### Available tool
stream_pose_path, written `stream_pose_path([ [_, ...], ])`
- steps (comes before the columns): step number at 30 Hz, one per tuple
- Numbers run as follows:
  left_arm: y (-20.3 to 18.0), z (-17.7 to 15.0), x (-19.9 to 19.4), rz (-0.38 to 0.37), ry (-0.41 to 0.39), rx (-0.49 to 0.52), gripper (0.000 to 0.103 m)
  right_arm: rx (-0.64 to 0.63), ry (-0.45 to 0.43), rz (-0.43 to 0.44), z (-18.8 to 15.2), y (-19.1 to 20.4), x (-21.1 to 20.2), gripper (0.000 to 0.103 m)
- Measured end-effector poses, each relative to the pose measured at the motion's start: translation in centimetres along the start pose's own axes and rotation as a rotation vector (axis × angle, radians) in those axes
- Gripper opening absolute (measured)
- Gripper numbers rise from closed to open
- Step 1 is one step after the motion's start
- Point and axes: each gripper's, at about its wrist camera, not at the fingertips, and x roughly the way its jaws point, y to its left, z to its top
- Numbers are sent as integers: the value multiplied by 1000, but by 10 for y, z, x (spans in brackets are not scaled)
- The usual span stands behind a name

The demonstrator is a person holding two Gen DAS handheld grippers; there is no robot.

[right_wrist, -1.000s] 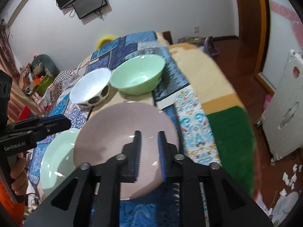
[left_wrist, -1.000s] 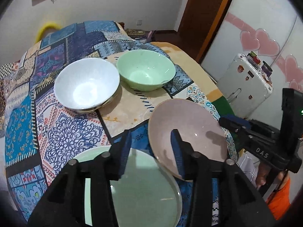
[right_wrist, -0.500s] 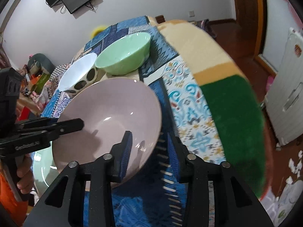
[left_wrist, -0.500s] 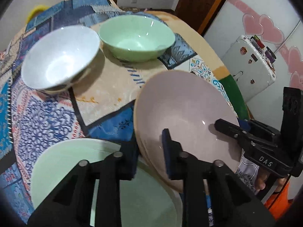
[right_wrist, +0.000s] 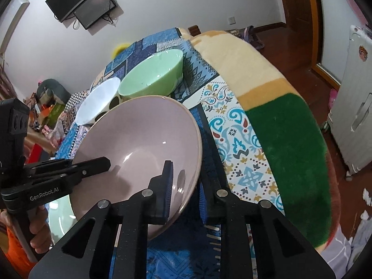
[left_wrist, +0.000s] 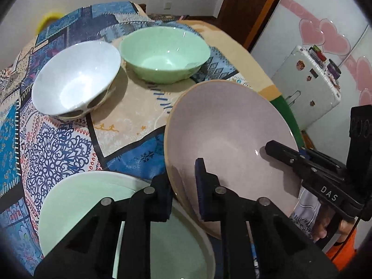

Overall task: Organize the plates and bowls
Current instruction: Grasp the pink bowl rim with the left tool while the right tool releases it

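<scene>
A pink plate [left_wrist: 223, 134] is tilted up off the table, held at its rim from both sides. My left gripper [left_wrist: 183, 190] is shut on its near-left rim, just above a pale green plate [left_wrist: 97, 200] lying flat below. My right gripper [right_wrist: 184, 193] straddles the plate's [right_wrist: 139, 139] right rim with a gap still showing at the outer finger. A white bowl [left_wrist: 74, 76] and a green bowl [left_wrist: 165, 51] stand side by side farther back; both also show in the right wrist view, the white bowl [right_wrist: 97, 102] left of the green bowl [right_wrist: 151, 76].
The table is covered by a patterned cloth [left_wrist: 53, 144] with a green and beige blanket [right_wrist: 286, 134] over its right side. A small white fridge [left_wrist: 309, 88] stands beyond the right edge. A wall screen [right_wrist: 93, 7] hangs far behind.
The pink plate has been tipped up and lifted higher. My left gripper moved from beside it to closing on its rim. My right gripper opened from shut and now straddles the plate's right edge.
</scene>
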Motion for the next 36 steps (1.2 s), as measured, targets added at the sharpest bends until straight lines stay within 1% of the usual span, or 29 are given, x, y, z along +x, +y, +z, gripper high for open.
stream_pose_path([
  [8, 0, -4, -29, -9, -52, -3, 16, -26, -31, 5, 8, 12, -16, 18],
  [14, 8, -12, -53, -12, -83, -19, 16, -67, -57, 15, 12, 33, -24, 18],
  [18, 18, -23, -74, 3, -112, -26, 16, -86, -70, 30, 13, 49, -28, 18],
  [25, 45, -43, -106, 15, -153, -70, 16, -150, -74, 56, 10, 85, -27, 18],
  [30, 69, -62, -130, 32, -186, -108, 16, -199, -69, 81, 7, 115, -22, 18],
  [36, 103, -91, -159, 54, -221, -178, 16, -265, -53, 117, 0, 155, -12, 18],
])
